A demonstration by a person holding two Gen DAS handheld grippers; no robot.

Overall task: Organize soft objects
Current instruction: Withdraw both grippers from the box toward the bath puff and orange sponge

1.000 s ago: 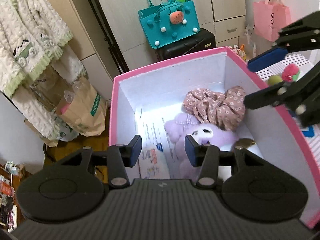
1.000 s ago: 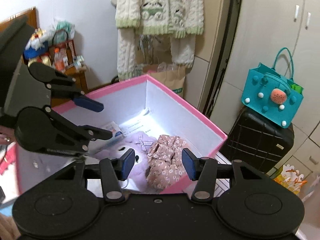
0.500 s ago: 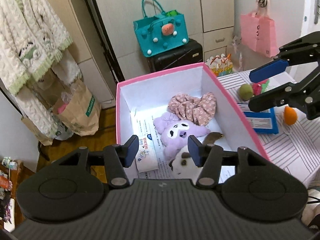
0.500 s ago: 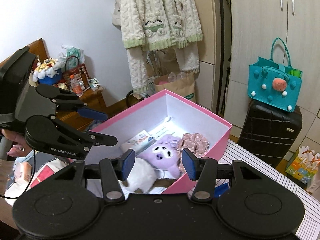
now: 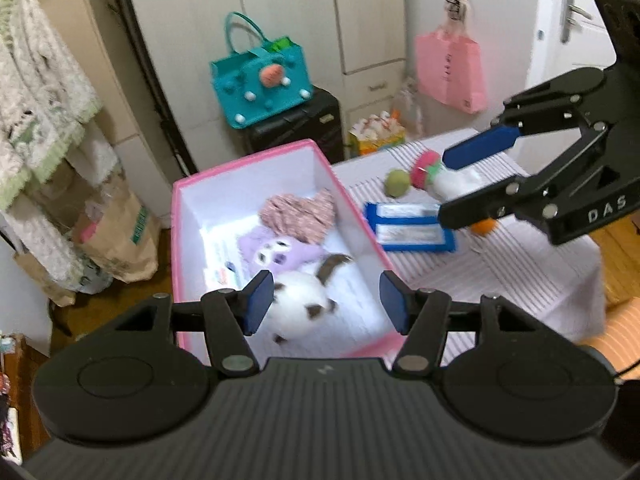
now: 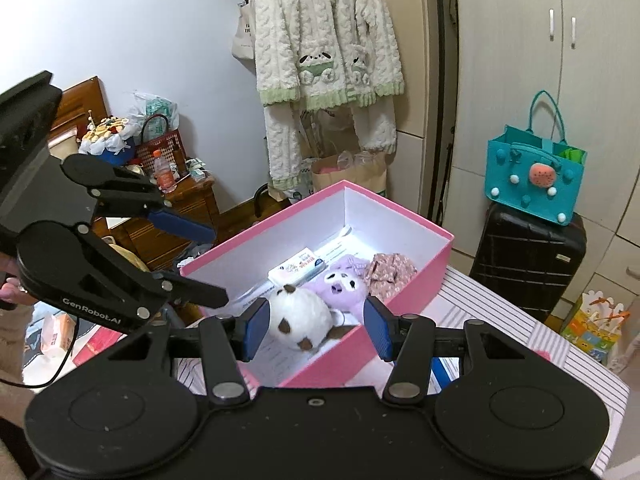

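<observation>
Two tools, left tool [image 5: 326,300] and right tool [image 6: 314,330], spread, empty; pink box [image 6: 434,258] long axis runs toward wardrobe.

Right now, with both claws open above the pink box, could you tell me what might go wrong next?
1. The pink box sits at the table's corner; its far end seems to overhang, so a nudge could tip it.
2. The green ball and orange ball lie loose on the striped tablecloth and may roll away.
3. The right claw hovers near the left claw; they could collide.

Striped table [image 5: 500,264] under pink box [image 5: 352,204], blue pack [image 5: 408,228].
</observation>
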